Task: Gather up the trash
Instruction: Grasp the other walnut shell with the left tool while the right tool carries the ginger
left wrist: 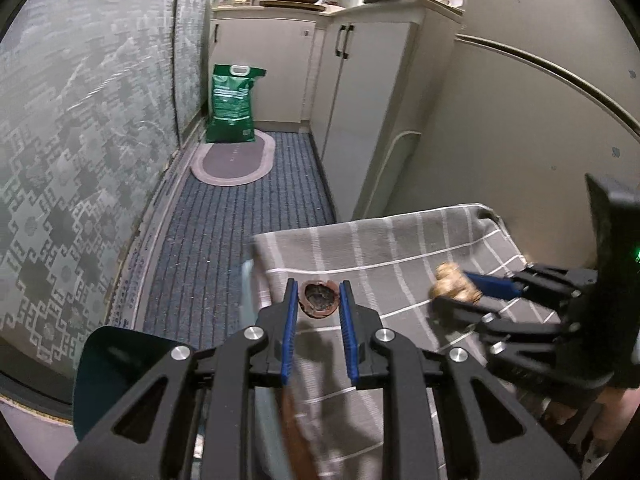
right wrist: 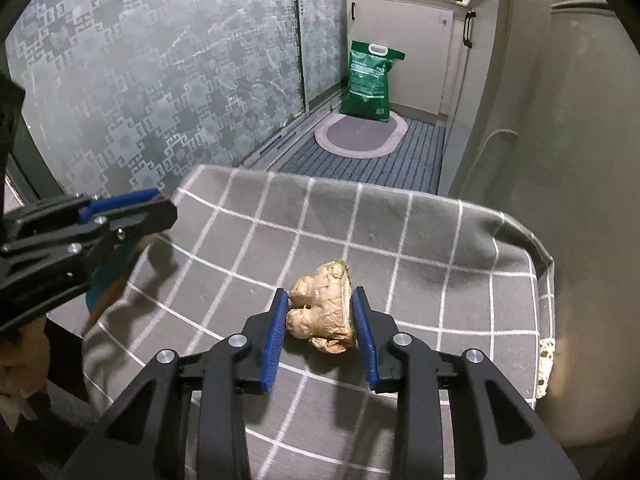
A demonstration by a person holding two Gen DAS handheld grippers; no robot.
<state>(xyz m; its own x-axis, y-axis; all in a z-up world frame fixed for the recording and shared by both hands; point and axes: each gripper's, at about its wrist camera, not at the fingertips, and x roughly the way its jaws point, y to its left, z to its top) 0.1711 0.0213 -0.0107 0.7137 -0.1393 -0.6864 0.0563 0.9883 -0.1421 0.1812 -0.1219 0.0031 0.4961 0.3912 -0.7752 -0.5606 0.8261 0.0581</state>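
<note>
A brown walnut-shell half [left wrist: 319,298] sits between the blue pads of my left gripper [left wrist: 319,292], which is shut on it just above the grey checked cloth [left wrist: 400,240]. My right gripper [right wrist: 322,312] is shut on a tan crumpled lump of trash [right wrist: 324,312] over the same cloth [right wrist: 400,240]. The lump also shows in the left wrist view [left wrist: 454,284], held by the right gripper [left wrist: 460,288]. The left gripper [right wrist: 160,204] shows at the left of the right wrist view.
A dark teal dustpan-like object [left wrist: 120,364] lies beside the cloth's left edge. A green bag [left wrist: 234,104] and an oval mat [left wrist: 234,160] are on the striped floor mat at the far end. White cabinets [left wrist: 368,100] stand right, patterned glass doors [left wrist: 80,140] left.
</note>
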